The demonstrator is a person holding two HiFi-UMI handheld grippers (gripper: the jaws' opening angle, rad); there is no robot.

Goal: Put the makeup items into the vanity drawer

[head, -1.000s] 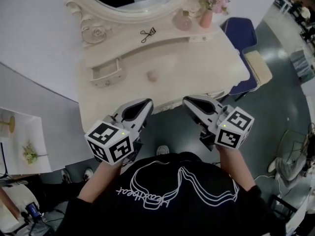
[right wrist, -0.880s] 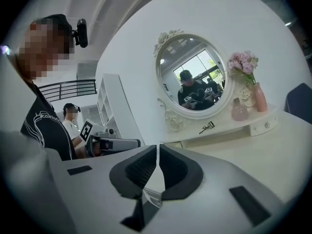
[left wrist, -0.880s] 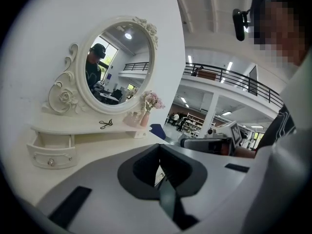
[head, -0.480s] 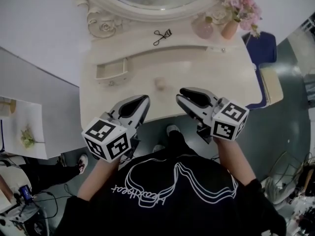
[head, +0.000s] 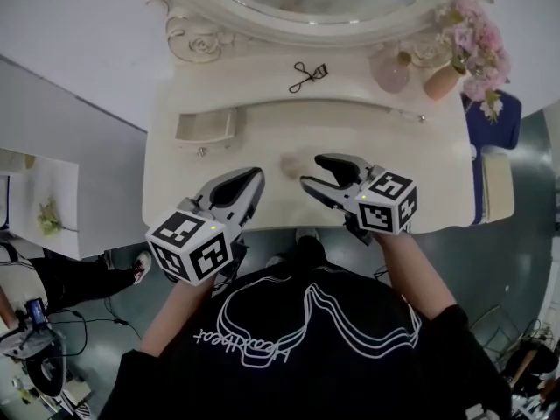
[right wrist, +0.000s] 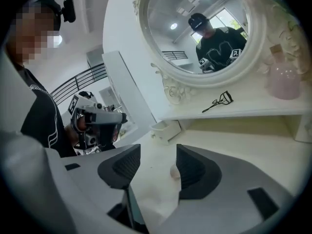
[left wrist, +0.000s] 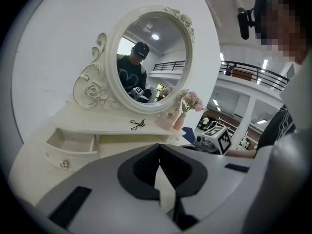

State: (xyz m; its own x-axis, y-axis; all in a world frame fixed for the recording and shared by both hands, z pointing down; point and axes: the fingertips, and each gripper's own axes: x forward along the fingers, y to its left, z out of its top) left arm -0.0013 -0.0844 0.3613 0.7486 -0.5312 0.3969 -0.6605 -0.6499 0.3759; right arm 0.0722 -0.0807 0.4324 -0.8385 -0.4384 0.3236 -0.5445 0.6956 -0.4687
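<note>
Both grippers hover empty: left gripper (head: 254, 175) pressed together, right gripper (head: 313, 171) opening, apparently to take the small pale-pink round sponge (head: 289, 164) lying just ahead on the cream vanity top (head: 394, 164). The little white drawer (head: 206, 128) stands open, ready to receive it.

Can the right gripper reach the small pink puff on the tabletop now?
Probably yes: the right gripper, jaws opening and empty, points at the puff lying just ahead, with only bare tabletop between.
</note>
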